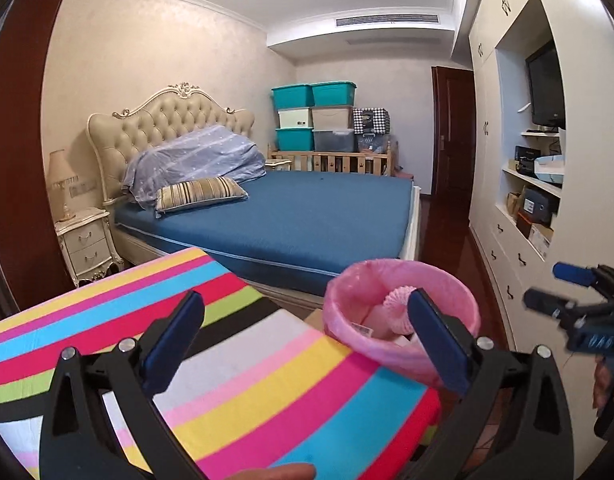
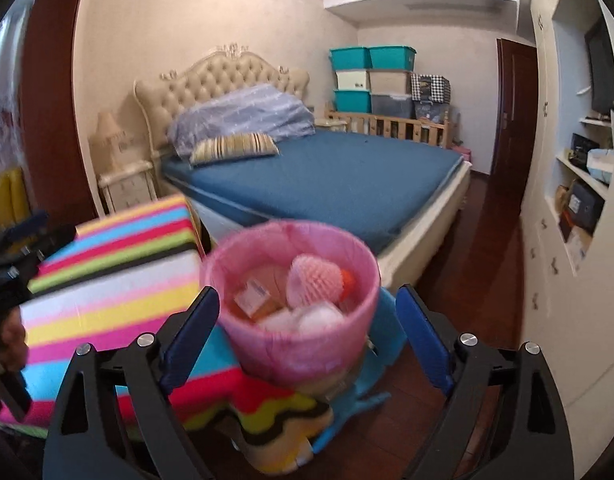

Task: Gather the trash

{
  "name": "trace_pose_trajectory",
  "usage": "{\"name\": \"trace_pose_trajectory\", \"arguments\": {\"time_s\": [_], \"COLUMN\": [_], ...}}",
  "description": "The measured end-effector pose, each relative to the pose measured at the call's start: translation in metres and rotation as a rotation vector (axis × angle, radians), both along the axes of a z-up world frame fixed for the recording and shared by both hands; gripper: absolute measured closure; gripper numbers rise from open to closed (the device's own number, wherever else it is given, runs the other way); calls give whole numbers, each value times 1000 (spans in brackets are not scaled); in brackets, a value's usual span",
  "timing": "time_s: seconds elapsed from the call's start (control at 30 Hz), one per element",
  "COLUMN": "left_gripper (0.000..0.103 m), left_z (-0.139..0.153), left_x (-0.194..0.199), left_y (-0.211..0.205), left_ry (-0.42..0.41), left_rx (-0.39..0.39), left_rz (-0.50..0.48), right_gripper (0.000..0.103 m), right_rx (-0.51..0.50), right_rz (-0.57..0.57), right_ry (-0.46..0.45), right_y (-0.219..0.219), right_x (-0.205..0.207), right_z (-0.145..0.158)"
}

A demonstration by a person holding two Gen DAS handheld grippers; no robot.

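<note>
A small bin lined with a pink bag (image 1: 403, 316) stands beside a table under a striped cloth (image 1: 211, 368). It holds several pieces of trash, among them a pink foam net (image 2: 315, 280) and a small carton (image 2: 251, 298). My left gripper (image 1: 307, 340) is open and empty above the striped cloth, its right finger in front of the bin. My right gripper (image 2: 309, 336) is open and empty, with the bin (image 2: 291, 300) seen between its fingers; it also shows at the right of the left wrist view (image 1: 563, 288).
A bed with a blue sheet (image 1: 291, 216) lies behind the bin. A white nightstand (image 1: 87, 244) stands at the left. White cupboards with shelves (image 1: 523, 208) line the right wall. Stacked storage boxes (image 1: 315, 116) and a wooden rail stand at the back. The floor (image 2: 487, 264) is dark wood.
</note>
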State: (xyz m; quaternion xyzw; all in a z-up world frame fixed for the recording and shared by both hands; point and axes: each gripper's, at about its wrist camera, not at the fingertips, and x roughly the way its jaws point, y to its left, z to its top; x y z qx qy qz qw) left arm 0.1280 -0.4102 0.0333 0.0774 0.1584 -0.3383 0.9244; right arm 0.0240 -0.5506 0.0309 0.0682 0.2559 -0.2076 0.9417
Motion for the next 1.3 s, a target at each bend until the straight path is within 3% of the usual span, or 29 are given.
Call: {"name": "trace_pose_trajectory", "arguments": {"time_s": [0.17,0.3,0.6,1.3], "left_gripper": [4,4,4,4], "left_z": [-13,-23,-35,-36], "left_x": [-20,-29,-33,-28], "left_y": [7,-1,-18,-17], "left_ry": [10,-9,6,59], "left_rx": [17,76,110,104], "left_rz": [-34,-39,-73,-88], "right_gripper": [19,19,19,19], "right_rx": [27,35,53,58], "right_rz": [43,57,56,67], "right_ry": [34,27,17,37], "right_y": [14,18,13,15], "right_x": [-7,-7,-7,-3], "right_z": [-14,-14,-16,-20]}}
